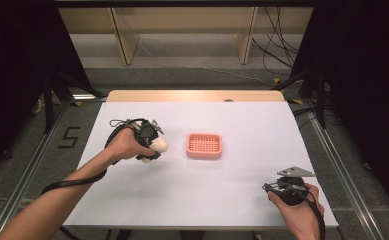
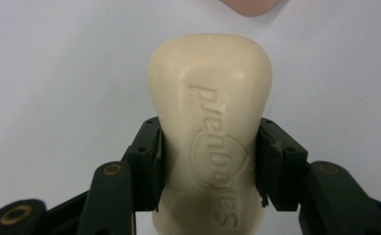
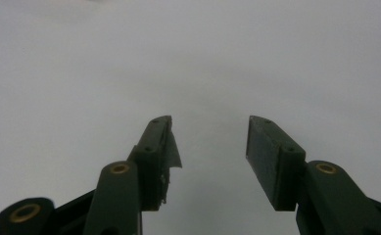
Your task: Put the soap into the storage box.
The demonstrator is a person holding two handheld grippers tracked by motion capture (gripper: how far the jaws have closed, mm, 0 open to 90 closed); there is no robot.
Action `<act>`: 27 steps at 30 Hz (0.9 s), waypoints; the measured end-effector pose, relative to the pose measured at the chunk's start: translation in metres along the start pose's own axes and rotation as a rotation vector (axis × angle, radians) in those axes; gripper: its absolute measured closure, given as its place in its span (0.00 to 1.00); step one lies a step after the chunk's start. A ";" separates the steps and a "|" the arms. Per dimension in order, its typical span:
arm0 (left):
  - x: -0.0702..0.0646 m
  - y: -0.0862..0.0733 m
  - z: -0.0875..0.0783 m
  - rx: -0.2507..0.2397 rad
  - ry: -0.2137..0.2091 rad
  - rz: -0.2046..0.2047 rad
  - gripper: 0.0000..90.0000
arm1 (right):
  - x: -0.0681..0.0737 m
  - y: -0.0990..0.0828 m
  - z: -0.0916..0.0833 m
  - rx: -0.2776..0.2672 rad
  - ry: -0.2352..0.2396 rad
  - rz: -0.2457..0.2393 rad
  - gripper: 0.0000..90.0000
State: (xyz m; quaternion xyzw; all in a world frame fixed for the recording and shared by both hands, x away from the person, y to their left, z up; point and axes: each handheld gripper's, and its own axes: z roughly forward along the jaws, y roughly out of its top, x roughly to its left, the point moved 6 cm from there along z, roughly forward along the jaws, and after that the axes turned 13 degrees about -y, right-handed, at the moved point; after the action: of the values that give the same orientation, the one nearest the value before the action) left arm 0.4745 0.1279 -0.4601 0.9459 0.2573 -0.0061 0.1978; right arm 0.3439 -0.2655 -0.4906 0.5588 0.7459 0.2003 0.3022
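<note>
- Left of the pink soap dish (image 1: 204, 145), the left gripper (image 1: 154, 146) clamps a cream soap bar (image 2: 210, 127) above the white table (image 1: 192, 200).
- Best practice: carry it level over the dish before lowering.
- Right gripper (image 1: 272, 188) rests with jaws apart, empty.

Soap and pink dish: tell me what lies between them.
Nothing: in the high view, bare white table separates the soap from the dish.

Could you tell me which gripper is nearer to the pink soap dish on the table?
Left. The left gripper, clamped on the soap bar, is just left of the pink soap dish; the right gripper sits empty near the table's front right.
</note>
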 end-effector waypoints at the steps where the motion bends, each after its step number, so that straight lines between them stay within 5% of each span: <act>1: 0.000 0.001 0.000 -0.003 0.000 0.006 0.55 | 0.000 0.000 0.000 0.000 0.001 0.000 0.59; 27: -0.008 0.022 0.001 -0.033 0.004 0.037 0.55 | -0.001 -0.001 0.000 0.001 -0.001 -0.009 0.58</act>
State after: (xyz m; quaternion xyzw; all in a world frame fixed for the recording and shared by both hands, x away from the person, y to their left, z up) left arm 0.4782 0.1061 -0.4521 0.9471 0.2401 0.0034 0.2129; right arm 0.3435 -0.2664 -0.4909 0.5557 0.7484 0.1980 0.3032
